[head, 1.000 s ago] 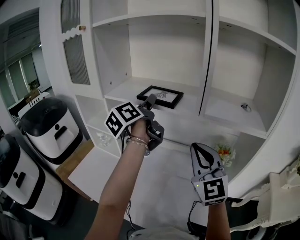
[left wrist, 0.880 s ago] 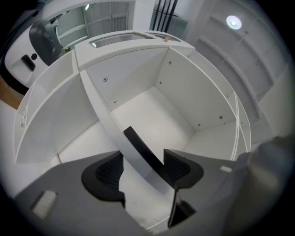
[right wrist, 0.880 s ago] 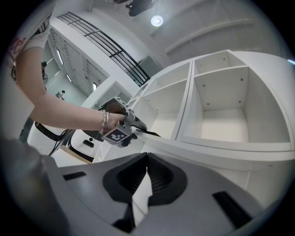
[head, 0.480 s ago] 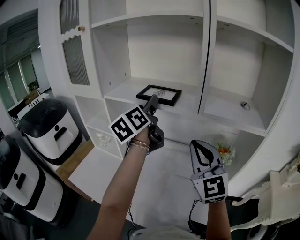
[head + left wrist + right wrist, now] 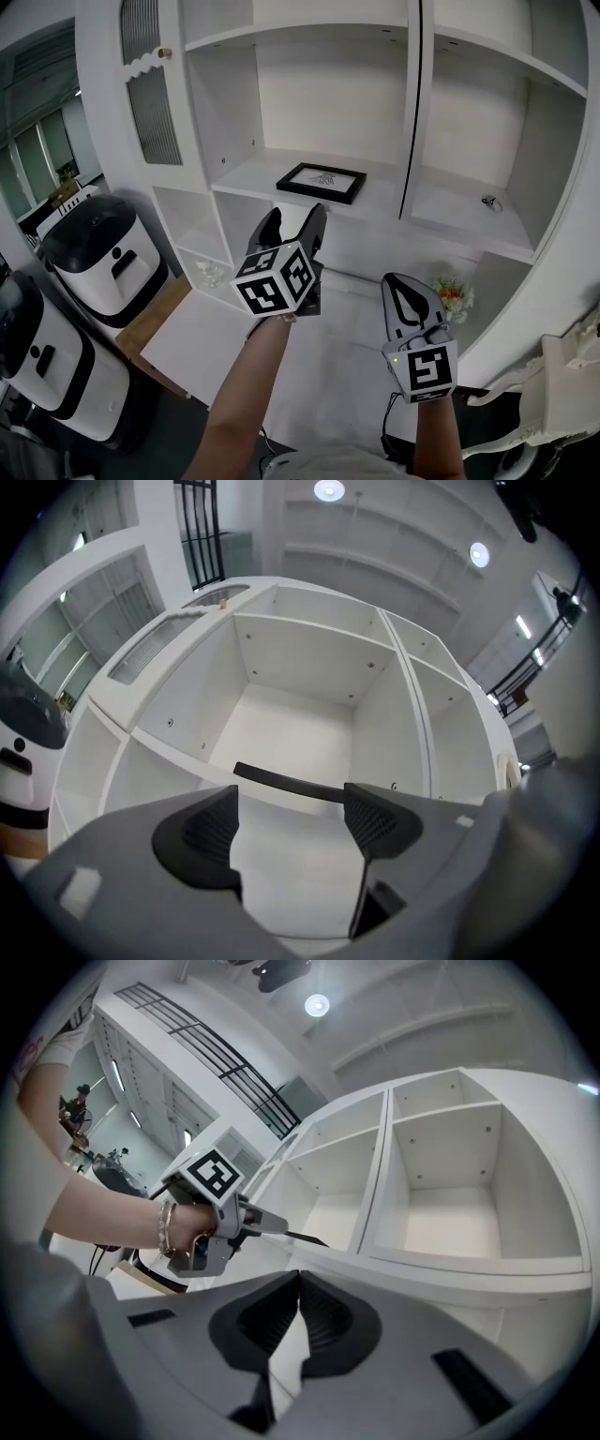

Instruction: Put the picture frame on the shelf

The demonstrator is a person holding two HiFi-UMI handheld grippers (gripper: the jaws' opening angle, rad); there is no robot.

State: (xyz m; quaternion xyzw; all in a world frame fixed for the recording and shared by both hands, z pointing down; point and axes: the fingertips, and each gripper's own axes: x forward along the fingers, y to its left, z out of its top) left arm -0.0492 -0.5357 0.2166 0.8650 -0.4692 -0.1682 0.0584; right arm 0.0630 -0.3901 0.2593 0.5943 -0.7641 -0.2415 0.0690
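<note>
The black picture frame lies flat on the white shelf, in the middle compartment. My left gripper is drawn back just below and in front of it, apart from it. Its jaws have just been opening and stand open with nothing between them. In the left gripper view the frame shows as a dark edge beyond the open left gripper. My right gripper hangs lower right, shut and empty. The right gripper view shows its jaws closed together, with the left gripper ahead.
A small metal object rests on the right-hand shelf. Flowers stand in a lower compartment and glassware in another at the left. White machines stand at the left, a white chair at the right.
The left gripper has let go of the frame, pulled back toward me and rolled, its jaws wider apart. The frame stays flat on the shelf. The right gripper has kept still.
</note>
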